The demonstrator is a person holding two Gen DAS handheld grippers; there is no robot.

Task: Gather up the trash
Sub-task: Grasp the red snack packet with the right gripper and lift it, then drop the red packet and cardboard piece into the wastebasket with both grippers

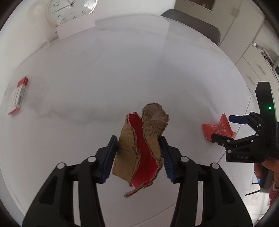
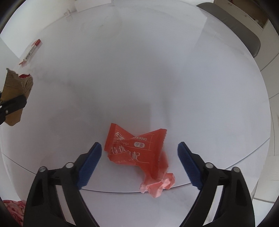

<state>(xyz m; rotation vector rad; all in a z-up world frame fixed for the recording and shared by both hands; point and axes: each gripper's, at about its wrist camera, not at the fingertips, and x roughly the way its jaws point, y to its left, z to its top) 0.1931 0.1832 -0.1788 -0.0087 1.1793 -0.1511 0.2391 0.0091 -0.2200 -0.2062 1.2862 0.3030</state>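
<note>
The left gripper (image 1: 138, 139) is clenched on a torn piece of brown cardboard (image 1: 143, 145) with a red inner side, holding it lifted above the white table (image 1: 104, 78). The right gripper (image 2: 139, 148) stands released, its blue pads on either side of an orange wrapper (image 2: 136, 150) that lies crumpled at the near table edge, not touched by them. Only the left wrist view shows the wall clock (image 1: 69, 10) and the hand on the right gripper, while both views show the red-and-white box (image 1: 18, 96) lying far off on the table.
</note>
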